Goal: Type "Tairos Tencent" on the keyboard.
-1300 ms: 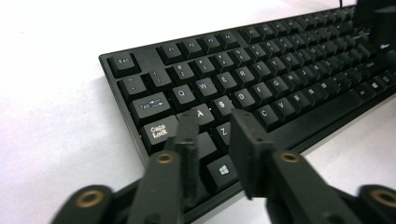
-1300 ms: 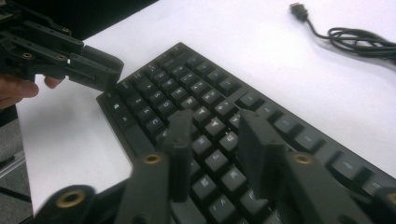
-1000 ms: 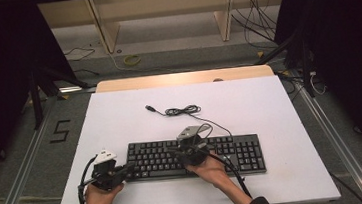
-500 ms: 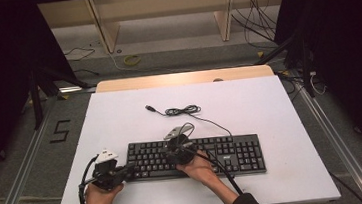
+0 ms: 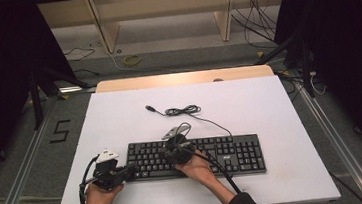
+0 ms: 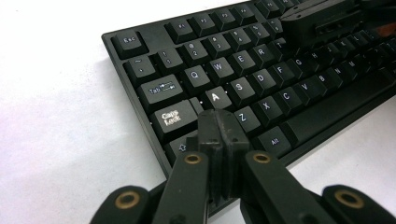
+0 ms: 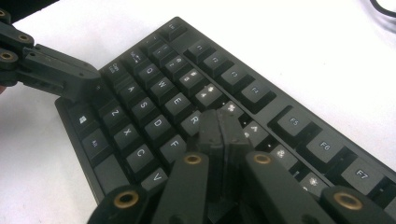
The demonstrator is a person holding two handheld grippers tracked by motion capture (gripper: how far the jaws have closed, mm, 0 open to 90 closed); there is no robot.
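A black keyboard (image 5: 234, 152) lies across the near half of the white table (image 5: 249, 100), its cable coiled behind it. My left gripper (image 5: 125, 173) is shut with nothing held; its tips (image 6: 218, 122) rest at the keyboard's (image 6: 261, 74) left end, over the keys by Shift and Caps Lock. My right gripper (image 5: 170, 156) is shut too and empty. Its closed tips (image 7: 219, 125) sit over the keys near R and T of the keyboard (image 7: 154, 93). The left gripper (image 7: 91, 88) shows at the upper left of the right gripper view.
The keyboard's cable (image 5: 182, 110) with its USB plug (image 5: 150, 107) lies loose on the table behind the keys. A wooden strip (image 5: 182, 78) edges the table's far side. Floor cables and shelf legs lie beyond.
My right gripper has moved left along the keyboard, from near its middle to the left-centre keys. The left gripper has stayed at the keyboard's left end.
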